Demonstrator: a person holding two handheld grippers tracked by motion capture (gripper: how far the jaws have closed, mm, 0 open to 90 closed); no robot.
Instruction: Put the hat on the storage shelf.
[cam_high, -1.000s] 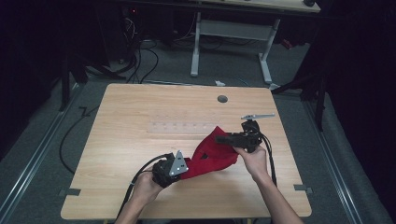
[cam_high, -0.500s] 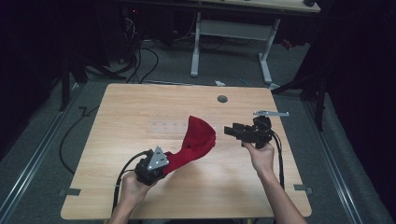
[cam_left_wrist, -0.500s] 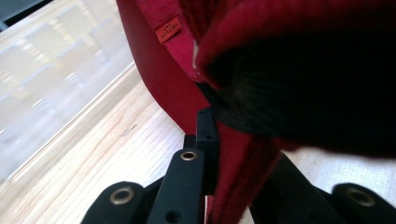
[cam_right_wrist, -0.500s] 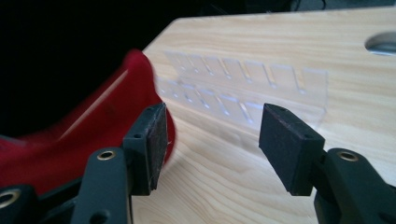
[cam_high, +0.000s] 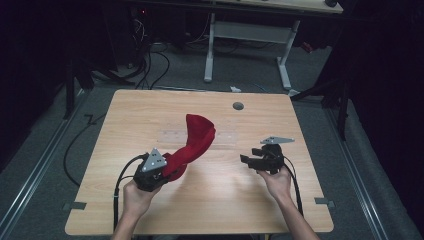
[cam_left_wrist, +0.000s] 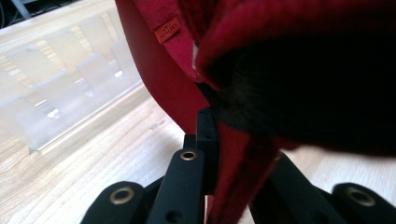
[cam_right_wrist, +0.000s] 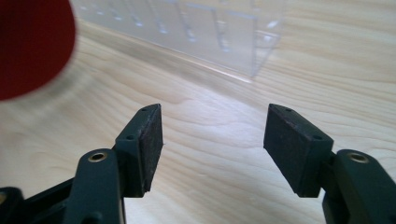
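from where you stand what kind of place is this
Probably a lab or recording room, not a home: a bare wooden table on grey carpet, cables trailing across the floor, and an adjustable desk frame behind in a dark space.

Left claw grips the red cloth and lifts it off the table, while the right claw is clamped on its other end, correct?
Not quite. The right claw is open with nothing between its jaws, as the right gripper view shows. The left claw does grip the red cloth.
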